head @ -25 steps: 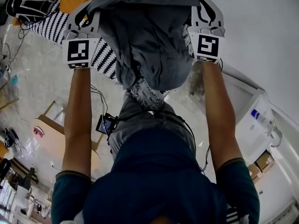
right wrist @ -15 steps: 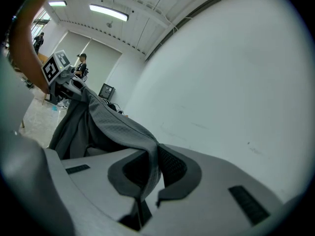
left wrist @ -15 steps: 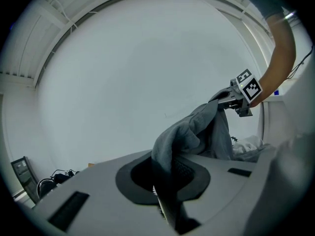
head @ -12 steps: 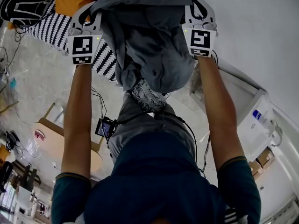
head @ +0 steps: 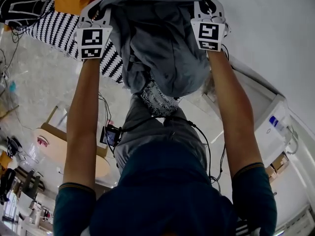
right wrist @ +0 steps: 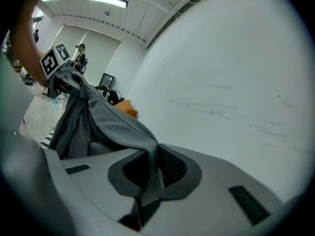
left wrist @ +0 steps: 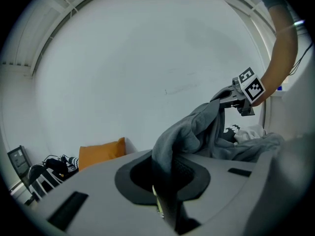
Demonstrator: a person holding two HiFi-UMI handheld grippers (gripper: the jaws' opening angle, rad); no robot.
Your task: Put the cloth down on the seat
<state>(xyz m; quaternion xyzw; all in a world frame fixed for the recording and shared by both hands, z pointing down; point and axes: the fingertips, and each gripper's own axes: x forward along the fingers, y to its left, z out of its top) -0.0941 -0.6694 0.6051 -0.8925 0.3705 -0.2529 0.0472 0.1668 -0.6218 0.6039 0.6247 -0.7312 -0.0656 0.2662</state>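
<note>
A lab-like workroom, with strip lights [right wrist: 106, 0] and a monitor [right wrist: 107, 80].

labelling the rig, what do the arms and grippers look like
The left gripper and right gripper are white with black cut-out shapes, each carrying a white cube printed with black square markers. Their fingers are grey shells with dark textured pads. The arms wear short dark blue sleeves with paler cuffs.

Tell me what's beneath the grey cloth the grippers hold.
A striped black-and-white fabric runs under the cloth at left, a speckled patch shows below its hem; the rest beneath is covered.
</note>
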